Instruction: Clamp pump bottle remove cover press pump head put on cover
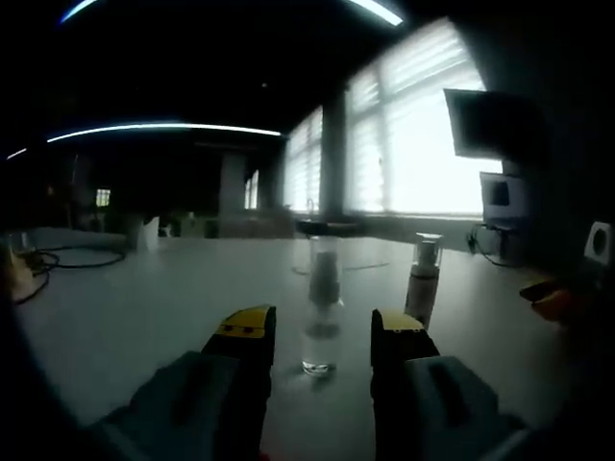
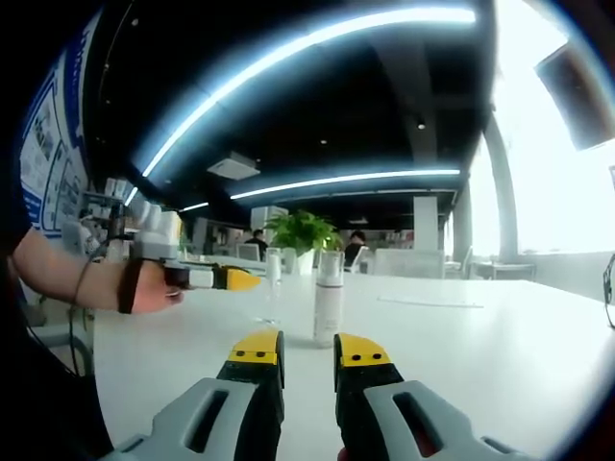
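A: Item 1, nearest?

B: Left gripper [image 1: 323,331], 2 yellow-tipped jaws spread apart, nothing between the pads. Right gripper [image 2: 308,353], jaws parted by a narrow gap, gripping nothing.

A: Item 2?

B: Clear cover [image 1: 323,305], a transparent tube standing upright on the white table [image 1: 144,317], dead ahead of the left jaws and just beyond their tips.

A: Item 3?

B: Pump bottle [image 2: 329,298], white, upright, long axis vertical, straight ahead of the right jaws. In the left gripper view it stands behind and right of the cover, apart from it.

A: Which tool is nearer the bottle?

B: My judgement: the right, already lined up to clamp it.

A: Farther?

B: Potted plant [image 2: 303,231], then the bright windows [image 1: 423,134].
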Demonstrator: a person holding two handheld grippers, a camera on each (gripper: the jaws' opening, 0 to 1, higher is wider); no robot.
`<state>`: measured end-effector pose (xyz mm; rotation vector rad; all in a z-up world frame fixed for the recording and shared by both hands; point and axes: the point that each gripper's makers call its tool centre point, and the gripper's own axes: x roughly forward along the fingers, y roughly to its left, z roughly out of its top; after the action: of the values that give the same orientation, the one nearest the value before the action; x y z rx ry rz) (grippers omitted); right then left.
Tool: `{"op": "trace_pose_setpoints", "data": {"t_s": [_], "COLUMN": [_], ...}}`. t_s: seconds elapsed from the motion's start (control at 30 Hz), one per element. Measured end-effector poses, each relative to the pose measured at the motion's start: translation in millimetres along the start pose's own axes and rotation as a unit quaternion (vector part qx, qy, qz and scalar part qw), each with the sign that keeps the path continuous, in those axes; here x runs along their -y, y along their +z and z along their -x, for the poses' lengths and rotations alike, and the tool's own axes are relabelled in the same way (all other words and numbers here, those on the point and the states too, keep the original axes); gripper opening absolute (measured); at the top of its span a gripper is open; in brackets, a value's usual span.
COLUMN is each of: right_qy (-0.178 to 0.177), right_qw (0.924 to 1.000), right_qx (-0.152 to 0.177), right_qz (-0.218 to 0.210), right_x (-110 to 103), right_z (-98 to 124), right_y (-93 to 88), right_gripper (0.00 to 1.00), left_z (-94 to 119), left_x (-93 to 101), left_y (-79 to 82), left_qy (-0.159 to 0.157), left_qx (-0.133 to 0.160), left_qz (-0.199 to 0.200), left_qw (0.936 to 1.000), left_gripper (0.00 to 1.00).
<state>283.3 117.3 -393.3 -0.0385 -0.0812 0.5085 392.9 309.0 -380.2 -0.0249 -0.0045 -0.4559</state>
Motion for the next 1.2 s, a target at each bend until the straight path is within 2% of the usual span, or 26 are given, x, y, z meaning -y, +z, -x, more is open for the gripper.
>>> {"op": "trace_pose_setpoints", "data": {"t_s": [0.2, 0.37, 0.73, 0.97, 1.13, 1.2], "right_qy": [0.000, 0.001, 0.002, 0.004, 0.004, 0.005], "right_qw": [1.0000, 1.0000, 1.0000, 1.0000, 1.0000, 1.0000], "right_qx": [-0.001, -0.001, -0.003, -0.004, -0.003, -0.003], "right_qz": [0.001, 0.001, 0.002, 0.003, 0.003, 0.003], "right_x": [-0.9, -1.1, -2.1, -2.8, -2.9, -2.9], "right_z": [0.2, -0.3, -0.9, -1.0, -0.9, -0.9], "right_y": [0.1, -0.5, -1.1, -1.3, -1.1, -1.0], "right_gripper": [0.15, 0.15, 0.15, 0.15, 0.15, 0.15], "left_z": [-11.0, -23.3, -40.1, -46.2, -52.8, -55.6], "left_x": [3.4, 1.1, 8.1, 6.3, 5.6, 2.4], "left_y": [-0.8, -3.9, -3.3, -6.7, -10.0, -12.6], "left_qy": [-0.005, -0.013, -0.016, -0.018, -0.014, -0.010], "left_qx": [-0.003, 0.000, -0.002, -0.004, -0.004, -0.008], "left_qz": [-0.018, -0.007, -0.024, -0.025, -0.041, -0.029], "left_qw": [0.9998, 0.9999, 0.9996, 0.9995, 0.9991, 0.9995], "left_gripper": [0.31, 0.31, 0.30, 0.30, 0.28, 0.27]}}
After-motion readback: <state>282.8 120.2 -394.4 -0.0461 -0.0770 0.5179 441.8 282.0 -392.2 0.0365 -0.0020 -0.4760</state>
